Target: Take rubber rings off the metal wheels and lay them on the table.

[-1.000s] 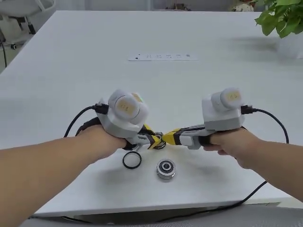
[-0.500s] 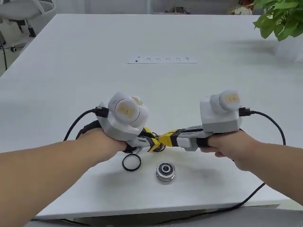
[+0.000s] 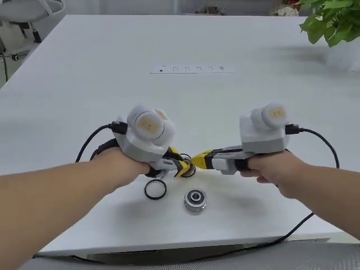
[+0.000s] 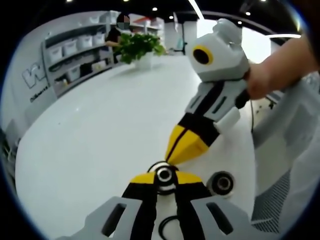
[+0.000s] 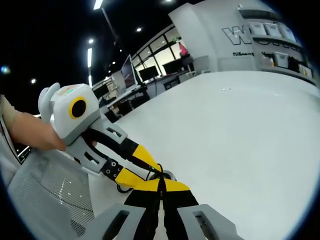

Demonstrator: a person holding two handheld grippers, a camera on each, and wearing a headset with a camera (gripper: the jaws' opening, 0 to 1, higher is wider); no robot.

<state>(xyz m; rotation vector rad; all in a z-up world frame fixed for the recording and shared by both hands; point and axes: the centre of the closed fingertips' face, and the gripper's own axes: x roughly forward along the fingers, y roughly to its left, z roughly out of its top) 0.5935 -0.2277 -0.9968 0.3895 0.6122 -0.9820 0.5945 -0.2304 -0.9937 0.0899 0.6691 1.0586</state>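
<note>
My left gripper (image 3: 183, 168) is shut on a small metal wheel (image 3: 189, 170) held just above the white table (image 3: 185, 107). In the left gripper view its yellow-tipped jaws (image 4: 166, 181) clamp the wheel (image 4: 164, 174) from both sides. My right gripper (image 3: 198, 161) meets it from the right, shut, its tips (image 4: 172, 156) pinching the black rubber ring at the wheel's rim. The right gripper view shows its own jaws (image 5: 160, 186) pressed together at the wheel (image 5: 168, 175). A loose rubber ring (image 3: 146, 189) and a bare wheel (image 3: 196, 199) lie on the table below.
A socket panel (image 3: 192, 69) is set into the table's middle. A potted plant (image 3: 332, 19) stands at the far right corner. Black cables (image 3: 318, 139) trail from both grippers over the front edge. An office chair (image 3: 25, 11) stands beyond the far left corner.
The right gripper has drawn back a little to the right, so its tips no longer overlap the left gripper's. The loose ring and the bare wheel have not moved.
</note>
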